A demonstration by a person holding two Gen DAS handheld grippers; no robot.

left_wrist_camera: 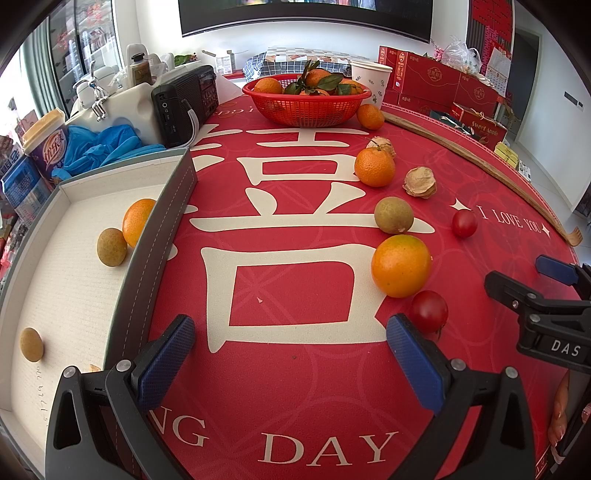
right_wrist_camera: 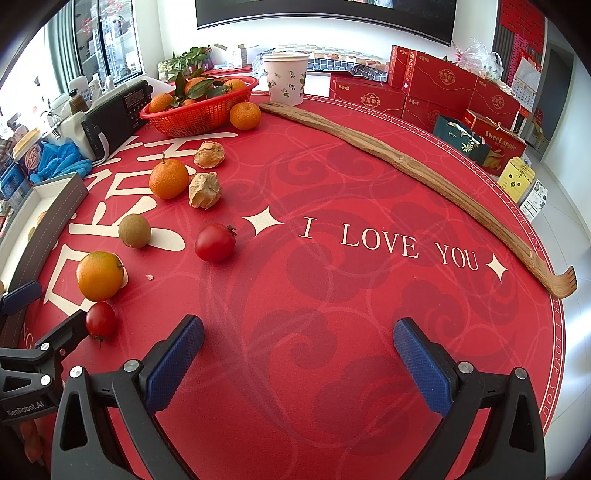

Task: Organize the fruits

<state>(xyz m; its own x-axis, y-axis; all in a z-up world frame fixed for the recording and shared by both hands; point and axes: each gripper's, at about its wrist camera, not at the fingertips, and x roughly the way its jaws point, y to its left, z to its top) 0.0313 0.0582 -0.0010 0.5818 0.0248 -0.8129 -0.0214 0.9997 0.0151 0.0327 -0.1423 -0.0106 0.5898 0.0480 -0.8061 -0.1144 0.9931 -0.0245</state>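
Left wrist view: a round table under a red felt-like cloth (left_wrist_camera: 295, 387) printed with a large cream character and the words "I LOVE YOU" and "DAY". Behind it stand a white wall, a dark screen (left_wrist_camera: 303, 14), stacked red gift boxes (left_wrist_camera: 443, 85) and, at left, a black radio (left_wrist_camera: 184, 103) with blue gloves (left_wrist_camera: 99, 147) beside it.

The left gripper (left_wrist_camera: 291, 360) hovers over bare cloth, its blue ribbed pads wide apart and empty. The right gripper (right_wrist_camera: 299, 360) is likewise spread and holding nothing above the cloth's darker swirl pattern.

At the left, a shallow grey box (left_wrist_camera: 159, 236) with a white textured lining holds an orange (left_wrist_camera: 138, 221) touching a brownish round fruit (left_wrist_camera: 112, 246), and another brown fruit (left_wrist_camera: 31, 344) well apart.

Loose on the cloth lie a glossy orange (left_wrist_camera: 400, 266) with a cherry tomato (left_wrist_camera: 429, 311) just beside it, a dull brown fruit (left_wrist_camera: 393, 215), a second tomato (left_wrist_camera: 464, 223), a dimpled mandarin (left_wrist_camera: 374, 167) and two papery husks (left_wrist_camera: 420, 181). A red mesh basket (left_wrist_camera: 306, 105) holds leafy mandarins; one more (left_wrist_camera: 370, 116) sits against its side. A long curved wooden stick (right_wrist_camera: 406, 166) lies along the right side.
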